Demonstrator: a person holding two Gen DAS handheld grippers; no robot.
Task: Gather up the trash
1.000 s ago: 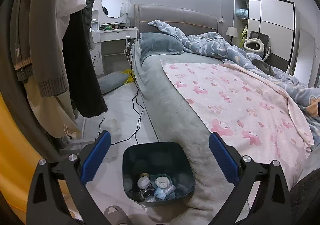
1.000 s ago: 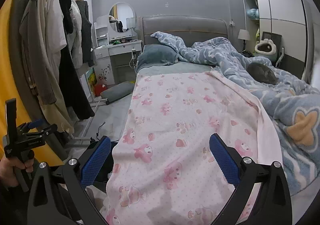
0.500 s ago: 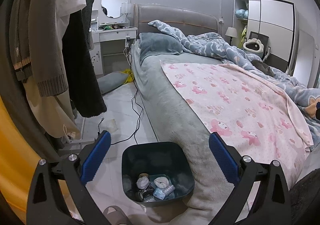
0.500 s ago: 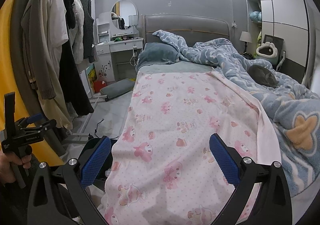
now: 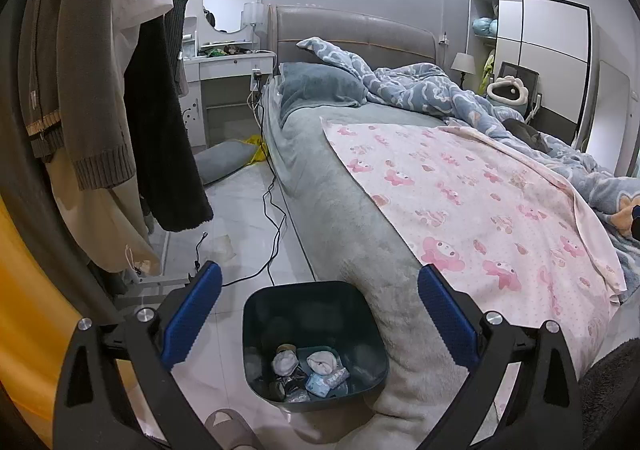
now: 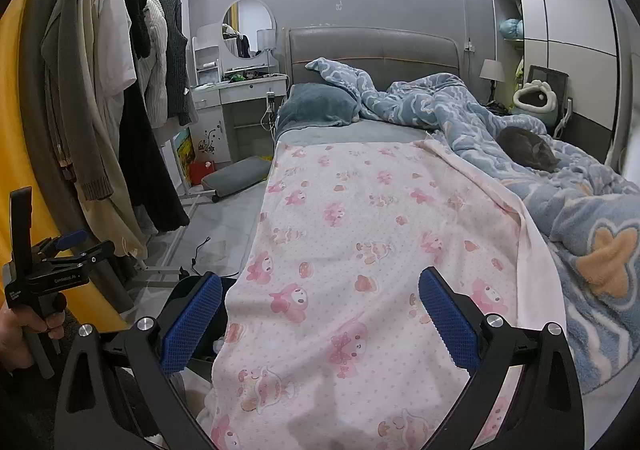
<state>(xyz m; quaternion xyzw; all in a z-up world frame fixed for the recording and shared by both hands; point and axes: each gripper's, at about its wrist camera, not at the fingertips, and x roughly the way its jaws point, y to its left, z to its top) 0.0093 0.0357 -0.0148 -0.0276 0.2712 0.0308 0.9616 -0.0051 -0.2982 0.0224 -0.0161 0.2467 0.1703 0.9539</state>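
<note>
Where the floor meets the bed [image 5: 352, 218]: dark bin [image 5: 256, 314], wrappers inside; left claw [image 5: 318, 314] above, gaping, empty. Right claw [image 6: 320, 314] likewise, over pink blanket [image 6: 380, 230].

Black hand-held gripper [image 5: 319, 312] — blue ribbed pads [image 5: 192, 314], silver screws.

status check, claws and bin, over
Both claws open, empty: left, right. Bin on floor by bed, trash inside. Cable on floor beyond.
</note>
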